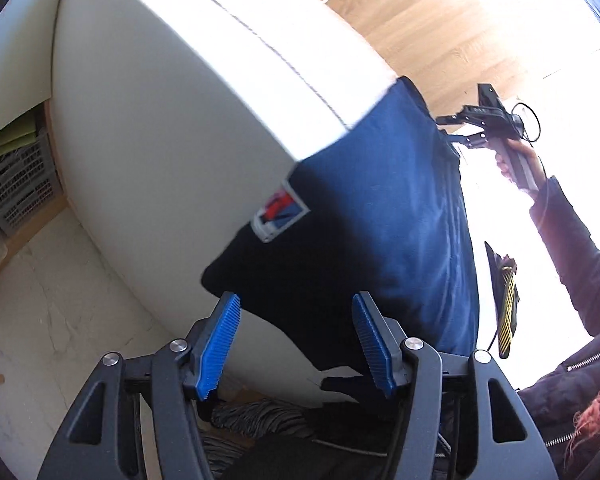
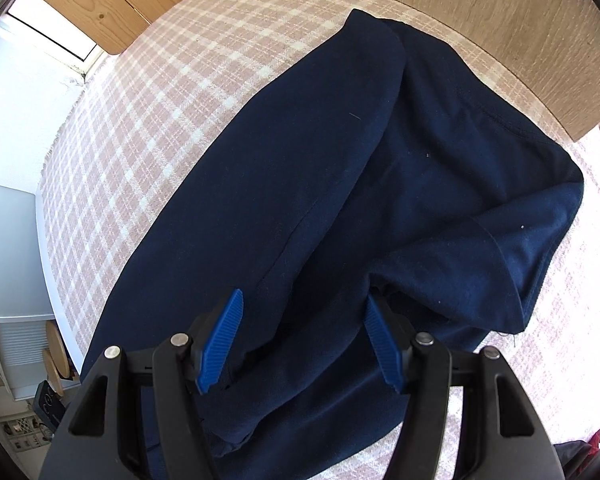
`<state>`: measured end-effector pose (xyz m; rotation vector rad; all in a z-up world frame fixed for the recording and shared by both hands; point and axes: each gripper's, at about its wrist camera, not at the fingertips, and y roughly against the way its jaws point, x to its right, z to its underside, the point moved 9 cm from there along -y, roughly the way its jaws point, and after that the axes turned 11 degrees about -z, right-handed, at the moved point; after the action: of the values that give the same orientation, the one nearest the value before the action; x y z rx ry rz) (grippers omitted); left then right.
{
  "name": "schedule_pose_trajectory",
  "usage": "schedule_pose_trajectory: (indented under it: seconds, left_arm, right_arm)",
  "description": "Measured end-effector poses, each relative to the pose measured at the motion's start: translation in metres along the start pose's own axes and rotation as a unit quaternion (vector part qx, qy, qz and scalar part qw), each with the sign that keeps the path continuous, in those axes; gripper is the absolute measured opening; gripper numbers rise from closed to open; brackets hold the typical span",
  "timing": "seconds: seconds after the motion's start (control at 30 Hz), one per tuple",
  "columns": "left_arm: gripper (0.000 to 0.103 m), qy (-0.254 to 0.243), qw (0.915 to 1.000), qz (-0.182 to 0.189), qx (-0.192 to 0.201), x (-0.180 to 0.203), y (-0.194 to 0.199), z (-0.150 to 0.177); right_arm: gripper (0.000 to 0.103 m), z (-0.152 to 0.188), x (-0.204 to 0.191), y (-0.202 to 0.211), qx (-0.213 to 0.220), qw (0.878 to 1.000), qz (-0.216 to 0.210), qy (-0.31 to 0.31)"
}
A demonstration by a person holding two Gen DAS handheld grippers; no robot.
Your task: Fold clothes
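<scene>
over navy garment (image 2: 320, 184): both tongs open

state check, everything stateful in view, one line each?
navy garment: partly folded and rumpled on the checked cloth, one end hanging over the surface's edge
left gripper: open, nothing between the pads
right gripper: open, over the garment, pads not pressing on it
checked cloth: spread flat under the garment
grey crate: upright on a shelf, contents unclear
</scene>
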<state>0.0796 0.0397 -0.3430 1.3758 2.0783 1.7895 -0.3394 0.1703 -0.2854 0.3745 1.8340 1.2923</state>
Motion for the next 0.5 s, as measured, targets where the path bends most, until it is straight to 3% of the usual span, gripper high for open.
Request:
schedule_pose_trajectory:
  seconds: [0.17, 0.43, 0.5]
  left_arm:
    - [0.057, 0.001, 0.9999, -0.006, -0.008, 0.005, 0.001, -0.005]
    - [0.057, 0.004, 0.9995, -0.03, -0.005, 0.001, 0.008, -0.007]
    - [0.057, 0.005, 0.9996, -0.028, -0.004, 0.004, 0.008, -0.007]
  right_arm:
    - [0.061, -0.014, 0.008, 0.005, 0.008, 0.999, -0.026, -0.031]
    - [0.061, -0.014, -0.014, 0.029, 0.024, 1.0, 0.005, 0.013]
    - [0.061, -0.012, -0.025, 0.027, 0.016, 0.999, -0.027, 0.01]
